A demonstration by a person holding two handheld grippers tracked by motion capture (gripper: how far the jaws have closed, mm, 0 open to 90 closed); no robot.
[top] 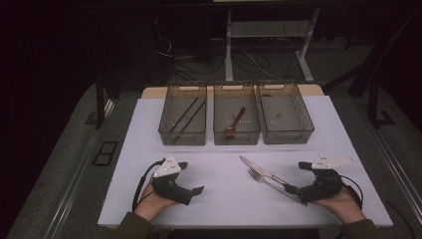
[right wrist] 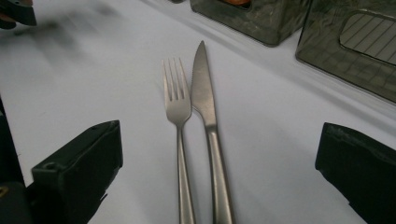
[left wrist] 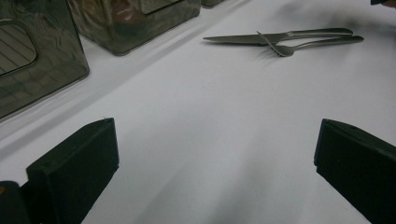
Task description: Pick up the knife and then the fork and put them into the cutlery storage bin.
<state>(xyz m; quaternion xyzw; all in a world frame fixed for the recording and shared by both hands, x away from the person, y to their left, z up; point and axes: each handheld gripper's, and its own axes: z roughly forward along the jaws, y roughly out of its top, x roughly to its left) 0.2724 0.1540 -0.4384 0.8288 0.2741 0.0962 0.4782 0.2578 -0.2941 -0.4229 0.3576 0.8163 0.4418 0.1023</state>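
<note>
- White table (top: 219, 199) spreads wide, w/ three smoky see-through bins lined up along the far side.
- Left bin (top: 183, 121) has two dark sticks lying diagonal; middle bin (top: 236, 119) has a brownish spoon; right bin (top: 285, 118) looks bare apart from a small speck, can't tell what.
- Left gripper (top: 191, 178) sits low at the near-left of the table, hand behind it; jaws spread wide apart, nothing but bare white surface btwn them in the left gripper view.
- Right gripper (top: 295, 178) is at the near-right, jaws also parted wide, gripping nothing.
- Knife (right wrist: 205, 116) and fork (right wrist: 177, 121) lie flat on the table side by side, just in front of the right gripper, handles running in btwn its jaws in the right gripper view; pads aren't touching either one.
- Fork on the left there, knife on the right, knife tip reaching a bit farther toward the bins.
- From the left gripper view the pair lies well off, across the table.
</note>
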